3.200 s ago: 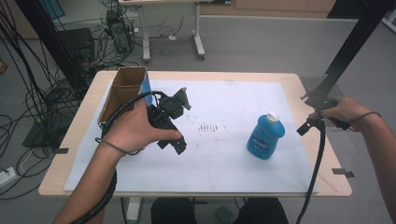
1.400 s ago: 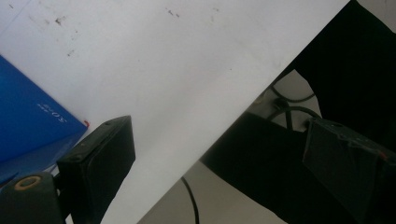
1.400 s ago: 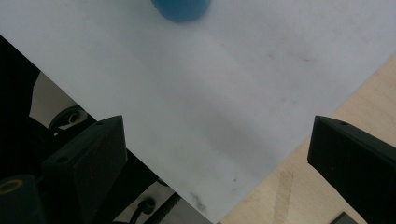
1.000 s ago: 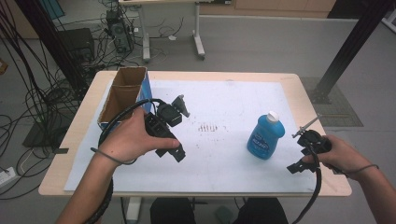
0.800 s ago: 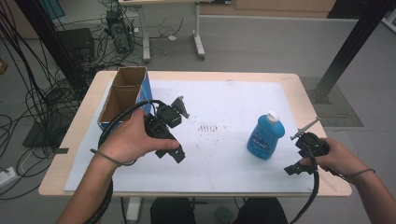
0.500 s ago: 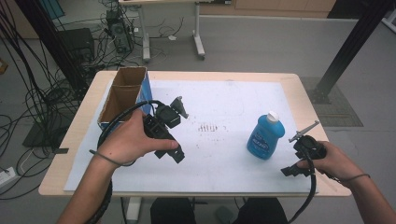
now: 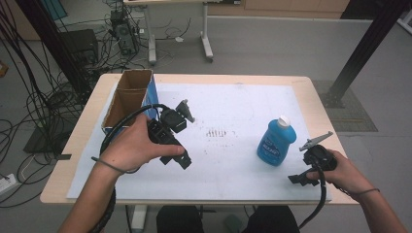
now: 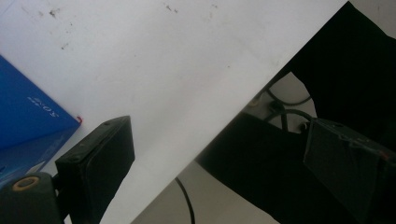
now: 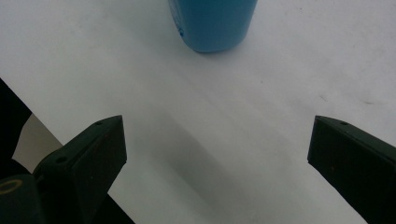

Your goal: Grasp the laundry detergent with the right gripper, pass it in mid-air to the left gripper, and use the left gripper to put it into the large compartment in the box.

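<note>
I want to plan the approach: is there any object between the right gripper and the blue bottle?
Nothing visible. The right gripper is open, and only bare white paper lies between its fingers and the blue plastic bottle with a white cap.

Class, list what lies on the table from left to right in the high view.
cardboard box → left gripper → blue bottle → right gripper
</note>
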### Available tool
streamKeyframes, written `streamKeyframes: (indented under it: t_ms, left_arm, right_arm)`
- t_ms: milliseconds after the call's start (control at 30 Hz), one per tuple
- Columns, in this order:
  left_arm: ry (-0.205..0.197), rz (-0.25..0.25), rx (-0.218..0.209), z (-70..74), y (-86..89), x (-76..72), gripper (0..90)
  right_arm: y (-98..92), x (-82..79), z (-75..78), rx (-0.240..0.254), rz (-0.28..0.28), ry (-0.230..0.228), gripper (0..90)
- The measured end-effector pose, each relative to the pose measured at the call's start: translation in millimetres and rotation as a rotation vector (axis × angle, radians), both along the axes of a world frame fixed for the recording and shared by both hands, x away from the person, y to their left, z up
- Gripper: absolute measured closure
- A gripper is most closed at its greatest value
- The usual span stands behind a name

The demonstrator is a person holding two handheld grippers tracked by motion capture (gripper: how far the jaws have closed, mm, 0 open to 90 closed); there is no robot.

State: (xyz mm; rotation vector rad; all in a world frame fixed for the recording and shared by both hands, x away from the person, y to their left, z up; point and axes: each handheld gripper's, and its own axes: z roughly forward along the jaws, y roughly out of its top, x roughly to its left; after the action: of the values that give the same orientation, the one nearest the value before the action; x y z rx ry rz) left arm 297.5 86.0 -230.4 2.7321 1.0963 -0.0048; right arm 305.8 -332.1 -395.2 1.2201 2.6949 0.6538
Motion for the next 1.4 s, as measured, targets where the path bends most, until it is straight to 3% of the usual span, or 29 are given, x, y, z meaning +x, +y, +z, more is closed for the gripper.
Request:
streamKeyframes:
  t_ms: [133,367,700,967,1000,1400]
  left_arm:
    - [-0.004,0.007,-0.003,0.3,1.1,-0.7,8.8]
    - [-0.004,0.014,-0.003,0.7,2.8,-0.6,8.7]
    - [-0.003,0.009,-0.002,1.0,1.2,0.0,8.8]
    - [-0.003,0.009,-0.003,1.0,-0.3,0.2,8.8]
    - [-0.003,0.01,-0.003,0.9,-0.2,0.3,8.8]
    - [0.001,0.02,-0.008,-2.9,1.1,-0.6,8.8]
  right_arm:
    - [0.3,-1.5,-3.4,0.012,0.014,-0.045,4.4]
    - [-0.8,-4.8,-4.5,0.098,0.011,-0.165,4.3]
    - [2.9,-9.1,-13.4,0.172,0.018,-0.219,4.5]
    - [6.3,-11.5,-20.1,0.241,-0.027,-0.293,4.1]
    - [7.0,-12.1,-21.5,0.268,-0.029,-0.303,4.0]
    - [9.5,-14.7,-31.4,0.337,-0.03,-0.371,3.6]
